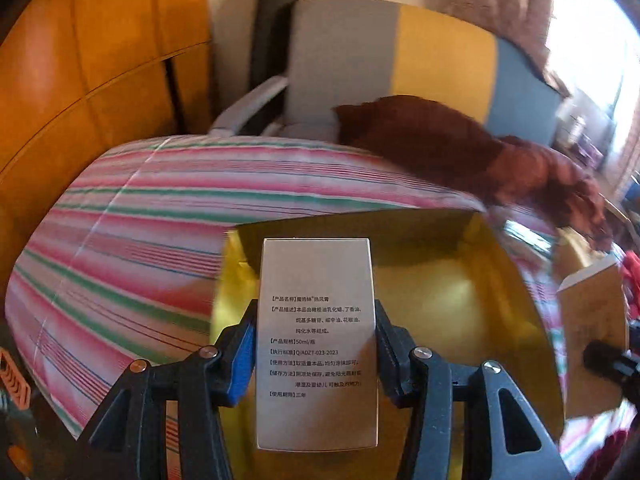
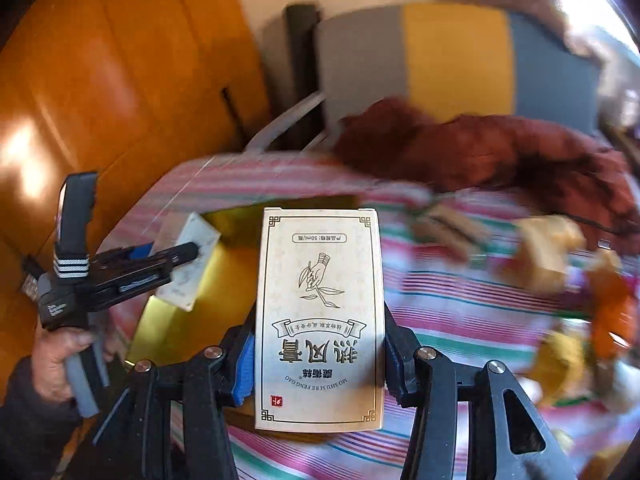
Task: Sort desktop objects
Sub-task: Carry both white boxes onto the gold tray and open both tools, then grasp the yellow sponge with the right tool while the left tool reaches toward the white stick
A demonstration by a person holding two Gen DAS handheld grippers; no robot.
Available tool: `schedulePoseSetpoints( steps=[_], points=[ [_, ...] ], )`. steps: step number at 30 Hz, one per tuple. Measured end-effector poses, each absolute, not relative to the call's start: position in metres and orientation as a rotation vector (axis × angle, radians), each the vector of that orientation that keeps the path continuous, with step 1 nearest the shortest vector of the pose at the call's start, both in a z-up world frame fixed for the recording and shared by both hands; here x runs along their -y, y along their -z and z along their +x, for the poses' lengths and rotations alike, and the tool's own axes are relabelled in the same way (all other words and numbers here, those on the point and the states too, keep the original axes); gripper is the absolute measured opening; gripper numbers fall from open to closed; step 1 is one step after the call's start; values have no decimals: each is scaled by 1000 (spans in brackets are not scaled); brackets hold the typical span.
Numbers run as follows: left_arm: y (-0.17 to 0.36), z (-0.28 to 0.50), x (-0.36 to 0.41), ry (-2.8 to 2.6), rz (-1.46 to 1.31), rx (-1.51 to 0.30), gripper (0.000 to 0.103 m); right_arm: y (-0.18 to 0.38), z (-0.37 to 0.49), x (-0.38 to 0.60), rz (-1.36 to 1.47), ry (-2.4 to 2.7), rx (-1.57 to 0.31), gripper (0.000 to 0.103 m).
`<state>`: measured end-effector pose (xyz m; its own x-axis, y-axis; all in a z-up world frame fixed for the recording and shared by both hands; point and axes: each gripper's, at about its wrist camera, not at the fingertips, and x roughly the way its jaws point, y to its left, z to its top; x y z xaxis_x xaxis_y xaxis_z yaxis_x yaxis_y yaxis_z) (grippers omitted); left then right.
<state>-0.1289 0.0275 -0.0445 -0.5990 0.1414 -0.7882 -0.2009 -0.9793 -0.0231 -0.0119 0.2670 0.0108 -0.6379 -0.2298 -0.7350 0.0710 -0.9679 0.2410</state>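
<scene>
Both hands are carrying a carton toward the open golden-yellow cardboard box (image 1: 460,280) that sits on the bench under a pink, green and white striped cloth (image 1: 120,240), so the step in hand looks like the delivery stage of sorting. The left claw (image 1: 316,344) is clamped on a tall silvery-white carton printed with black text (image 1: 316,320), its pads pressed against both long sides, and the carton hangs directly over the box's interior. The right claw (image 2: 320,354) grips a matching cream carton with a hand-and-leaf drawing (image 2: 320,300), poised above the cloth just beside the box's near right edge. Next, each carton probably needs lowering inside the box walls before the claw lets go; more loose items lie blurred on the cloth to the right.
</scene>
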Motion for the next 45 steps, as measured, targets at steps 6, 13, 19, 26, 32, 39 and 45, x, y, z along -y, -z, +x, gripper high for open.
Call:
schedulePoseSetpoints(
  steps=[6,13,19,26,32,39,45],
  points=[
    [51,-149,1,-2697,-1341,15,64,17,-85,-216,1347,2581,332,53],
    [47,-129,23,-2689,-1289,127,73,23,-103,-200,1331,2573,412,74],
    [41,-96,12,-2619,-1246,133,73,26,-64,-206,1319,2636,296,74],
    [38,-72,-9,-2509,-1252,164,73,20,-14,-240,1257,2738,297,86],
    [30,-58,-43,-2440,-1229,55,73,12,23,-275,1220,2844,333,90],
    [24,-39,-93,-2334,-1175,-89,73,14,75,-331,1261,2969,425,90],
    [20,-26,-134,-2245,-1131,-189,73,16,128,-397,1332,3122,593,93]
  ],
)
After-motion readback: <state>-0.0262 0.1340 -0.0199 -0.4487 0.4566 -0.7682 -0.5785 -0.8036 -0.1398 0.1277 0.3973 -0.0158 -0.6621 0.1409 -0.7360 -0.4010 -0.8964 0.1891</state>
